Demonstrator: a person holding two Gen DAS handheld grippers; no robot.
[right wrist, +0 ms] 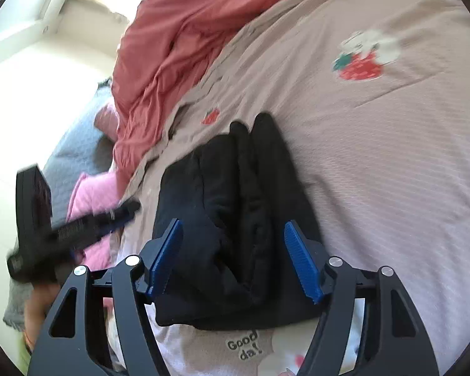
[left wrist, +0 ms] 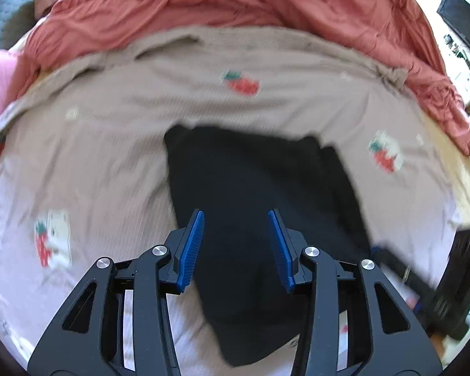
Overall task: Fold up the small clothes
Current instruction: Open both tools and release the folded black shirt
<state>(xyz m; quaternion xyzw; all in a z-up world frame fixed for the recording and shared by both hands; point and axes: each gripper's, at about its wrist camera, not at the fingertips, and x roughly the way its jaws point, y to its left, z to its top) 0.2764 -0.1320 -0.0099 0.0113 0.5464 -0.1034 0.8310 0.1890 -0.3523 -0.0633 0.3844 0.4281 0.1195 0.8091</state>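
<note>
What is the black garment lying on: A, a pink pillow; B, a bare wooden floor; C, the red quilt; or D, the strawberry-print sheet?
D: the black garment lies folded on the strawberry-print sheet, with the red quilt bunched up beyond it, not under it.

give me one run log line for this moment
item: folded black fabric garment flat on strawberry-print beige bedsheet | left hand-held gripper: open, empty | right hand-held gripper: open, empty | step: fold released
</note>
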